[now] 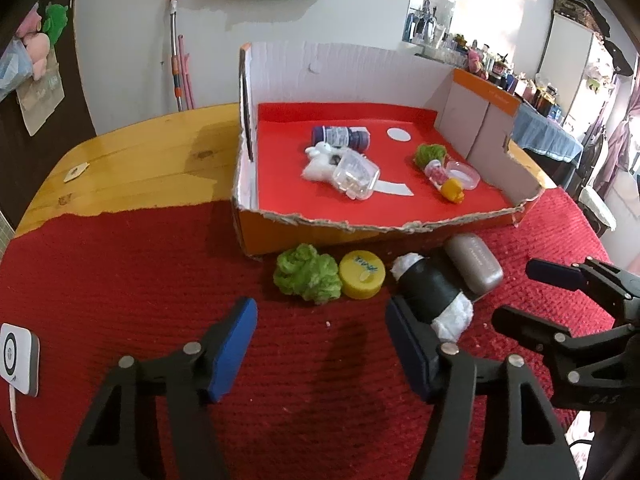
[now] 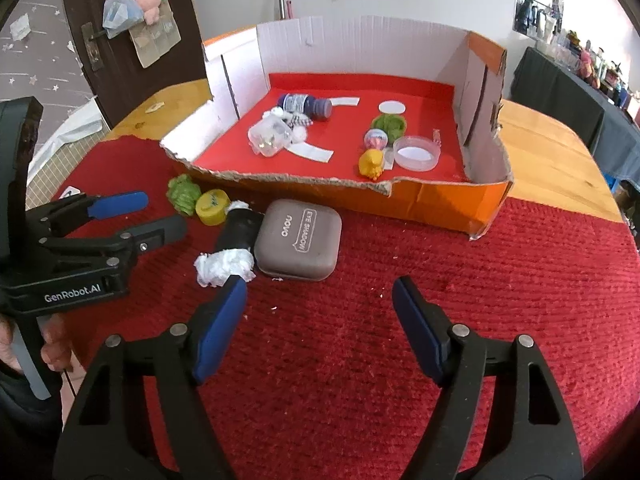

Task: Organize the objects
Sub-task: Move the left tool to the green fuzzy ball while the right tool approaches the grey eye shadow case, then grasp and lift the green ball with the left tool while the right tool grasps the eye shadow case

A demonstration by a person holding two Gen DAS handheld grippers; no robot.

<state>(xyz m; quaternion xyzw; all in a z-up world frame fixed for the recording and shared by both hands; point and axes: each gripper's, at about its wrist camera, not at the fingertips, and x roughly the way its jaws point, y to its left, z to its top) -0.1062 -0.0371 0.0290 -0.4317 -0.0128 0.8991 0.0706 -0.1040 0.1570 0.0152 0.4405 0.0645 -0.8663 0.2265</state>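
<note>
Four things lie in a tight row on the red woven cloth, just in front of the torn front wall of the orange cardboard tray with a red floor: a crumpled green fuzzy clump, a round yellow plastic cap touching it, a black cylinder stuffed with white tissue at both ends, and a grey rounded-square eyeshadow case pressed against the cylinder's side.

That crowding is the main hazard. A finger coming down for one item could nudge its neighbour. The cylinder looks likely to roll, and the cap and the clump could be shoved against the tray wall. The tissue ends look soft, so a grip there would probably pull paper loose instead of lifting the cylinder. The two tools also sit near each other over the same row, so they could knock together if both reach inward at once.

The left gripper tilts steeply down over bare cloth, its jaws moderately apart and holding nothing. Its right pad sits just beside the cylinder's near tissue end. The right gripper is angled down likewise, its jaws wider and empty. Its left pad overlaps that same tissue end in the right wrist view; whether it touches cannot be told. A hand shows at the left tool's handle.
</note>
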